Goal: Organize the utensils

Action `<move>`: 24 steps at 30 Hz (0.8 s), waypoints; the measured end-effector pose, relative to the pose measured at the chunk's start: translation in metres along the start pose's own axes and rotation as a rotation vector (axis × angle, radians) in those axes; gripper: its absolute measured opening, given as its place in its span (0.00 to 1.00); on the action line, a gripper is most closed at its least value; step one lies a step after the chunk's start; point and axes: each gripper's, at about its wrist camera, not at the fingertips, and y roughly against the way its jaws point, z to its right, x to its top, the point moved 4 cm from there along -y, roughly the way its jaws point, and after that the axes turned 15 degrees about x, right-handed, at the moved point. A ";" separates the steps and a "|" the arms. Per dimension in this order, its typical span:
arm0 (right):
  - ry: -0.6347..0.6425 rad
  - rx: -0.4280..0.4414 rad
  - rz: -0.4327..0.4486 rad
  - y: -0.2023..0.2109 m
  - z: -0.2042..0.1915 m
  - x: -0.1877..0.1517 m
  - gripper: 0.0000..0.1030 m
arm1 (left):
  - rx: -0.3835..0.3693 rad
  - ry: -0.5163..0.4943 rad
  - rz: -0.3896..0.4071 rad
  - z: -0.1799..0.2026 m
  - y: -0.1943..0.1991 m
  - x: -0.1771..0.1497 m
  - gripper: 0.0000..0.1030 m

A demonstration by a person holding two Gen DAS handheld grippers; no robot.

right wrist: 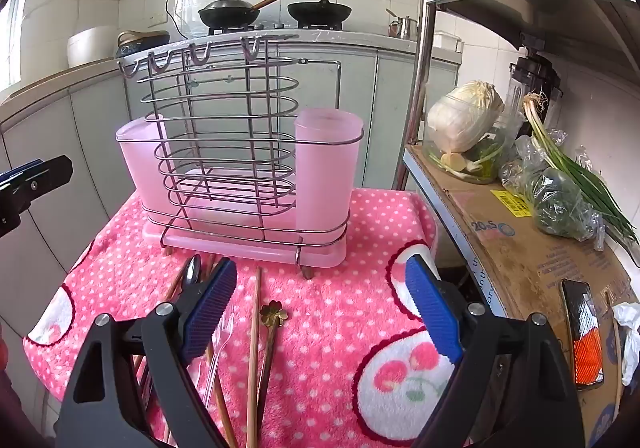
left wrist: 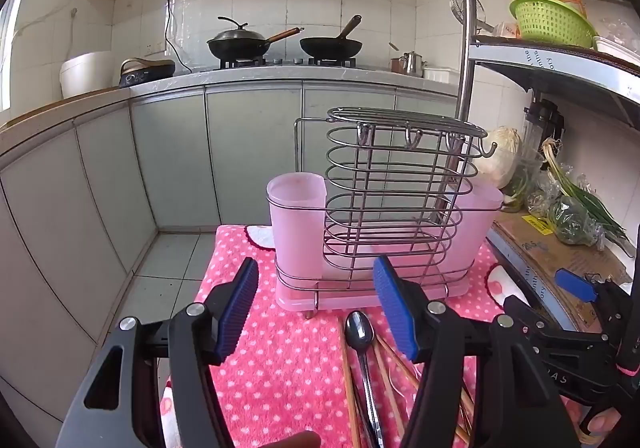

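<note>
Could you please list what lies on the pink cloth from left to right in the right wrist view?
Dark metal spoon → clear plastic fork → single wooden chopstick → gold flower-headed spoon → white cherry patch on the pink dotted cloth.

Glossy metal rack with frosted plastic cups on fluffy cloth.

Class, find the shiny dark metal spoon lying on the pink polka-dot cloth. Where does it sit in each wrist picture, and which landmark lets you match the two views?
Left wrist view: the shiny dark metal spoon lies at bottom centre, bowl toward the rack, between the open jaws.
Right wrist view: the spoon shows lower left, partly hidden behind the left jaw.
Shared landmark: the wire utensil rack with pink plastic cups.
</note>
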 end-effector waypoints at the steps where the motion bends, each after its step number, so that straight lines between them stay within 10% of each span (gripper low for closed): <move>1: 0.001 0.000 0.000 0.000 0.000 0.000 0.84 | 0.001 -0.001 0.000 0.000 0.000 0.000 0.57; 24: 0.005 -0.001 0.002 0.001 0.002 -0.002 0.84 | -0.005 0.010 -0.001 -0.003 0.005 0.003 0.57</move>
